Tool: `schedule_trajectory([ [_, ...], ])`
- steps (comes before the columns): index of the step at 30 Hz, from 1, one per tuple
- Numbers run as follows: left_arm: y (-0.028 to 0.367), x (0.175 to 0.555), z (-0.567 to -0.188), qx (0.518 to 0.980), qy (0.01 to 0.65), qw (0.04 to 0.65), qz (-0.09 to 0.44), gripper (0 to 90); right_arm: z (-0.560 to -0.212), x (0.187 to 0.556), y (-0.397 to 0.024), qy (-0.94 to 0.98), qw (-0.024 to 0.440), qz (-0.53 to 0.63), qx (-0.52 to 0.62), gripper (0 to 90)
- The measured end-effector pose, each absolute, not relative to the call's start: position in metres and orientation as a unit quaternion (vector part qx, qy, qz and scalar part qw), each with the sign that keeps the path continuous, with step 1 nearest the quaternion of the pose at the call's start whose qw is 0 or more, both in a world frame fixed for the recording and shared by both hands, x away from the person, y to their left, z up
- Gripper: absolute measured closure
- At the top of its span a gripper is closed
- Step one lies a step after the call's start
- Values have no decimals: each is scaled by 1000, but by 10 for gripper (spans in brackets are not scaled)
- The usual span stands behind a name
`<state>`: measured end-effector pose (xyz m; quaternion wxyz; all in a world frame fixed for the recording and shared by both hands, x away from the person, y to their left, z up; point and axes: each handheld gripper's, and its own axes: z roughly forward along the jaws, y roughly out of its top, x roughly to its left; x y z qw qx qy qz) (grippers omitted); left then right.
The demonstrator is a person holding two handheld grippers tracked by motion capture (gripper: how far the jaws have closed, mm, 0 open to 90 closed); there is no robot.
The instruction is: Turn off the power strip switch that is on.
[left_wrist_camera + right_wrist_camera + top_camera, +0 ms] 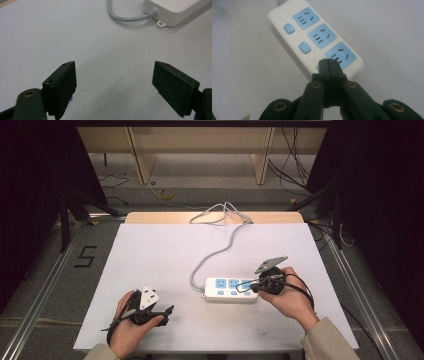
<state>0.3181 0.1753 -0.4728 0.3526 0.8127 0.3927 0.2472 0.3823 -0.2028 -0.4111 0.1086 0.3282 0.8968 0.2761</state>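
Right gripper point(328, 62), power strip point(312, 35), floor "5" point(86, 256)

One white power strip point(231, 289) on table point(150, 270), one grey cord point(215, 251) trailing from it. Three blue socket faces point(306, 18) on strip. Two blue switch buttons point(289, 28) visible in right gripper view; third spot hidden behind jaws. Two handheld grippers: left gripper point(167, 310), right gripper point(246, 287). Two hands: left hand point(129, 327), right hand point(289, 299). One mounting tab point(161, 24) visible at strip's cord end.
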Motion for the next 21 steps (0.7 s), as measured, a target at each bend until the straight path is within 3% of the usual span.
schedule_trajectory([
  [21,175,318,-473,813,392,353,247,193,-416,390,-194,902,100,265,326,900],
])
